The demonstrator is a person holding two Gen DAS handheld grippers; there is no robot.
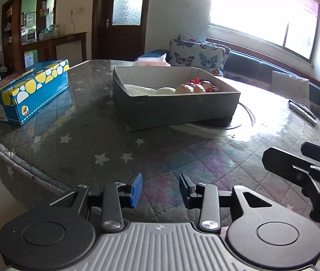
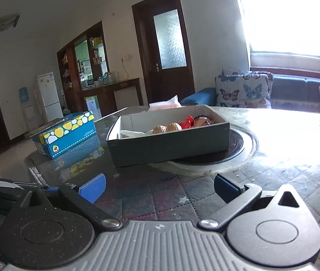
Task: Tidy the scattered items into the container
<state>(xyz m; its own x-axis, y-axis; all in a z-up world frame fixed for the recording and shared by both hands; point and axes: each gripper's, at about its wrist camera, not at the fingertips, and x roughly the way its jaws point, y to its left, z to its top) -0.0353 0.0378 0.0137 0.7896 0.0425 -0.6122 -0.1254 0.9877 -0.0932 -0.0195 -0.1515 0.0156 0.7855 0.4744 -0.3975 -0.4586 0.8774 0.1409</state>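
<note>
A dark cardboard box (image 1: 178, 108) sits on the table, partly on a round turntable (image 1: 218, 125). It holds a white cloth (image 1: 146, 89), two brown walnut-like items (image 1: 189, 88), a red item (image 1: 194, 80) and a doll head (image 1: 207, 84). The box also shows in the right wrist view (image 2: 171, 146), with the brown items (image 2: 166, 128) inside. My left gripper (image 1: 160, 190) is open and empty, low over the near table edge. My right gripper (image 2: 157, 188) is open wide and empty, also short of the box; it shows at the right of the left wrist view (image 1: 299, 169).
A blue box with yellow and white spots (image 1: 31, 92) stands at the table's left, also in the right wrist view (image 2: 67, 133). A remote control (image 1: 302, 111) lies at the right. A tissue pack (image 1: 150, 61) lies behind the box. A sofa with butterfly cushions (image 1: 196, 54) is beyond.
</note>
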